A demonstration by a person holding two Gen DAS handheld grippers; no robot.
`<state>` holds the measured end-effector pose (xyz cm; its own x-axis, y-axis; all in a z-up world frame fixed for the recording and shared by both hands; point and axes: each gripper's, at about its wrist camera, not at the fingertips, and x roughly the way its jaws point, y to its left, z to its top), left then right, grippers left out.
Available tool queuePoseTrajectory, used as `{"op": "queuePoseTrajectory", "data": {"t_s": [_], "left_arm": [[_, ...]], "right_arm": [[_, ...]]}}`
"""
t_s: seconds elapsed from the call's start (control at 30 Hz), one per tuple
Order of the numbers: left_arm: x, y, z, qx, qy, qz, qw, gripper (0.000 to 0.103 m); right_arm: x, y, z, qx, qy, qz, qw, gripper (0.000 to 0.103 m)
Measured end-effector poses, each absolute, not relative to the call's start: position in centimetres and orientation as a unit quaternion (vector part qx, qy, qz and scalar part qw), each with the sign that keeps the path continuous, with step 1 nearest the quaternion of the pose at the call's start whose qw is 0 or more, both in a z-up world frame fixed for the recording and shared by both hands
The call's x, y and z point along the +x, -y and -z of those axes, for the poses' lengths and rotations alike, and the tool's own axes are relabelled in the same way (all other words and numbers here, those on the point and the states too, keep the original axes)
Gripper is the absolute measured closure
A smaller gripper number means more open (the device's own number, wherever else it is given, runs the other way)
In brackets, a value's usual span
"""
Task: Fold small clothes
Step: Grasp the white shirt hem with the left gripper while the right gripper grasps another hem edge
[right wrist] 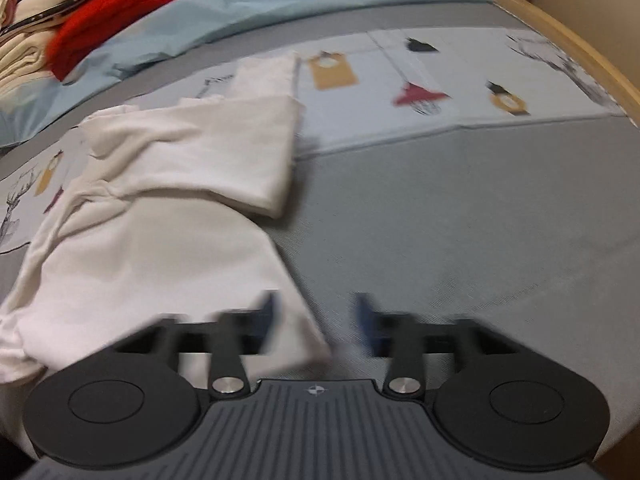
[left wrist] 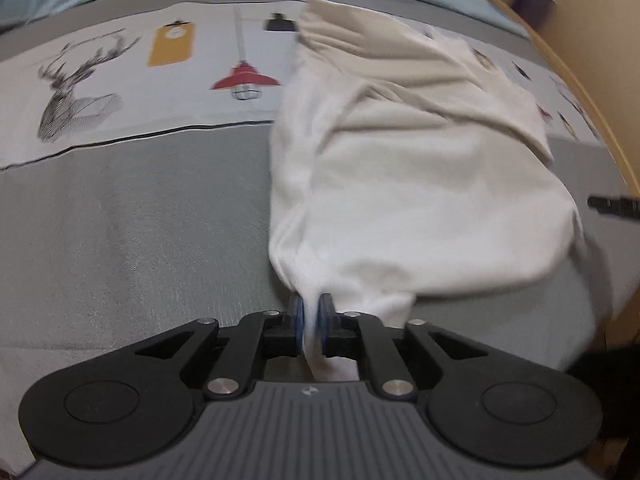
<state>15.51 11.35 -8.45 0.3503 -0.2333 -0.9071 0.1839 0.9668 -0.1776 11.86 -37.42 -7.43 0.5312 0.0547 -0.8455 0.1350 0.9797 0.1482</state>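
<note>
A small white garment (left wrist: 408,168) lies crumpled on the grey bedspread (left wrist: 140,240). My left gripper (left wrist: 311,320) is shut on its near edge, a bunch of white cloth pinched between the blue pads. The same white garment (right wrist: 168,208) fills the left half of the right wrist view, one part folded over on top. My right gripper (right wrist: 316,320) stands open, blurred, with its left finger over the garment's near corner and its right finger over bare bedspread; nothing is pressed between the pads. A dark tip of the other gripper (left wrist: 612,205) shows at the right edge of the left wrist view.
A printed band (left wrist: 132,76) with a deer head, a red lamp and tags crosses the bedspread. Light blue bedding (right wrist: 248,12) lies beyond it. A pile of red and cream clothes (right wrist: 92,12) sits at the far left. A wooden bed frame (right wrist: 580,44) curves along the right.
</note>
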Motion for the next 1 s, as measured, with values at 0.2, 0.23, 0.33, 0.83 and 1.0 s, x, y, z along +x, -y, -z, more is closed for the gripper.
{"op": "queuePoseTrajectory", "data": {"t_s": [0.2, 0.23, 0.33, 0.83, 1.0], "left_arm": [[17.5, -11.0, 10.8, -0.020, -0.597, 0.107, 0.795, 0.070], [17.7, -11.0, 11.2, -0.012, -0.602, 0.106, 0.791, 0.070], [17.9, -11.1, 11.7, 0.002, -0.603, 0.106, 0.791, 0.075], [14.5, -8.9, 7.2, 0.039, -0.538, 0.192, 0.820, 0.097], [13.0, -9.0, 8.8, 0.091, -0.590, 0.222, 0.771, 0.097]], "right_arm": [[17.5, 34.9, 11.7, 0.079, -0.530, 0.020, 0.844, 0.039], [18.1, 34.6, 12.3, 0.075, -0.537, 0.026, 0.840, 0.040], [19.2, 34.2, 13.3, 0.069, -0.549, 0.037, 0.832, 0.055], [11.9, 41.8, 6.1, 0.158, -0.499, 0.063, 0.850, 0.101], [9.3, 43.3, 8.1, 0.164, -0.589, 0.045, 0.790, 0.100]]}}
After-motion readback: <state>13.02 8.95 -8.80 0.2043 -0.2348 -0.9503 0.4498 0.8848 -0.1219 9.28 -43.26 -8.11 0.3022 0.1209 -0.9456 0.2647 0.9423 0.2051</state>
